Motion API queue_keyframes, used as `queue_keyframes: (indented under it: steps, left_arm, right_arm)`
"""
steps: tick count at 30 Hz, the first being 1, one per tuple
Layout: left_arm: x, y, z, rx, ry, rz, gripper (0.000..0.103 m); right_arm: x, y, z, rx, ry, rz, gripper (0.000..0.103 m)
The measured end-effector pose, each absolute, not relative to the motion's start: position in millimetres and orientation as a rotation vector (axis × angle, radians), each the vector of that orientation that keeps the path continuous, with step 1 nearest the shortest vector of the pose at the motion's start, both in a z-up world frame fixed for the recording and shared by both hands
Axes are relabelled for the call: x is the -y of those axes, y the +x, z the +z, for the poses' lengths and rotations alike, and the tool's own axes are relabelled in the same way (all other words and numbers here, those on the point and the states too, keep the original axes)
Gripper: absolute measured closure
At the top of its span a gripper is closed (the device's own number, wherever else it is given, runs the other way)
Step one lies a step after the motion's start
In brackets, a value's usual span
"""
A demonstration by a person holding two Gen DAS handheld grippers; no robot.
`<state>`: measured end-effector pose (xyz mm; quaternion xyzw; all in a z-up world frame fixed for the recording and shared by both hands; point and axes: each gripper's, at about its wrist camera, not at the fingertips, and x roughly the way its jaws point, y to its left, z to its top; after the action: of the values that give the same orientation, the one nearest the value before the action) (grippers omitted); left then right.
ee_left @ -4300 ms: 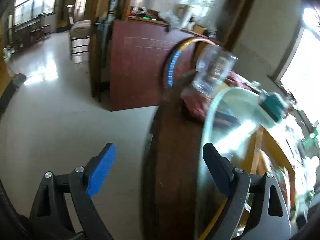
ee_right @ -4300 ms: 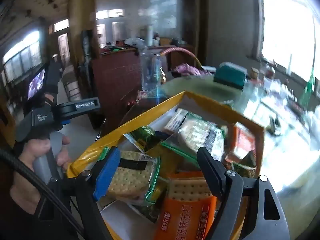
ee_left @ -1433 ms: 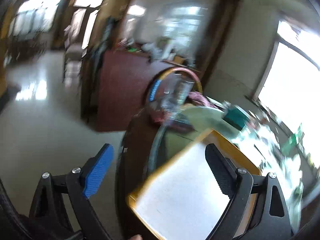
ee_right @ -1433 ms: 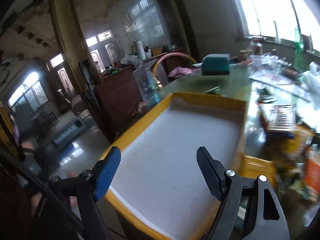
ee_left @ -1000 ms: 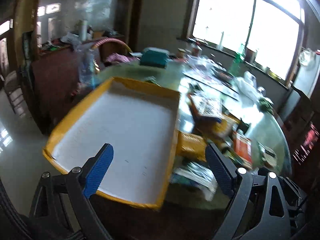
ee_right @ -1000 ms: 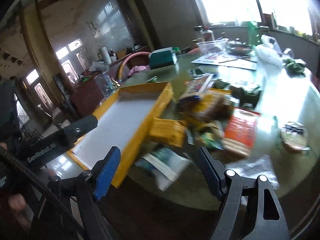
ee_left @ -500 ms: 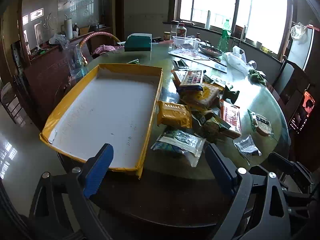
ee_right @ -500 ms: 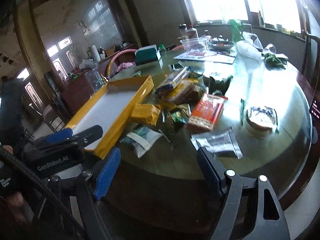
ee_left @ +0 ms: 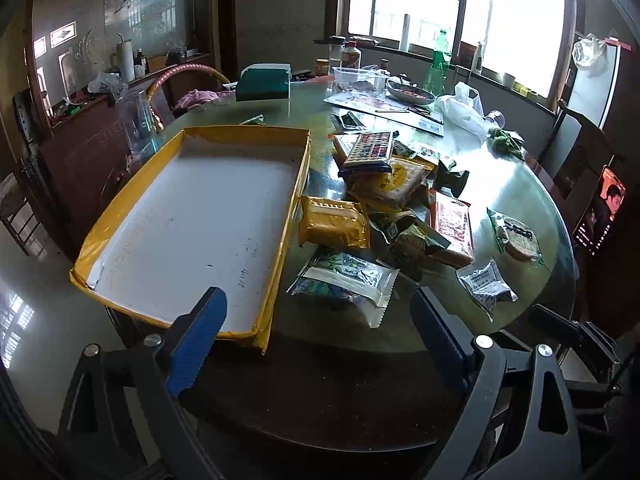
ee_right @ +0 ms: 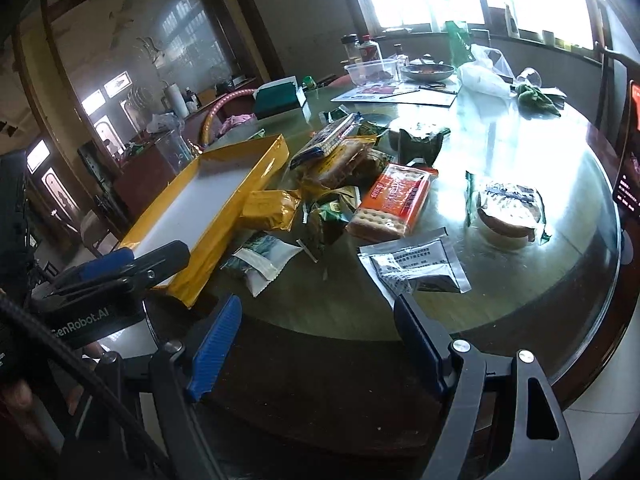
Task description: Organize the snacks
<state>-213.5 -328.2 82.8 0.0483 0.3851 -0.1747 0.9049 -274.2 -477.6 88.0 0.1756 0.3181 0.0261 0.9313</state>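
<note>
An empty yellow tray with a white floor [ee_left: 192, 216] [ee_right: 188, 204] sits at the left of a round glass-topped table [ee_left: 520, 192]. Right of it lies a heap of snack packs: a golden pack [ee_left: 334, 222] [ee_right: 270, 210], an orange cracker pack [ee_left: 454, 220] [ee_right: 394, 200], a white-and-green pack [ee_left: 348, 280] [ee_right: 262, 258], a silver sachet [ee_left: 486, 288] [ee_right: 416, 266], and a round cake in clear wrap [ee_left: 516, 236] [ee_right: 506, 208]. My left gripper [ee_left: 318, 336] is open and empty, off the table's near edge. My right gripper [ee_right: 316, 340] is open and empty, also short of the table.
At the table's far side stand a green box [ee_left: 262, 84], a clear container [ee_left: 360, 80], a bowl [ee_left: 410, 92], bottles, papers and a white plastic bag [ee_left: 460, 108]. A phone [ee_left: 600, 212] glows at the right. A wooden cabinet [ee_left: 80, 136] stands left.
The tray that held the snacks is now empty and the snacks lie heaped on the table. Both grippers have pulled back from the tray and face the table from its near edge.
</note>
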Motion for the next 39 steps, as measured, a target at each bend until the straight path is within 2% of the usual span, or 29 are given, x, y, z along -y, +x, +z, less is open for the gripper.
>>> queue_keyframes:
  steps: [39]
  left_arm:
    - [314.0,-220.6,71.3,-0.811,0.139,-0.392,0.010]
  right_arm:
    - [481.3,-274.5,78.1,-0.666,0.367,-0.009,0.024]
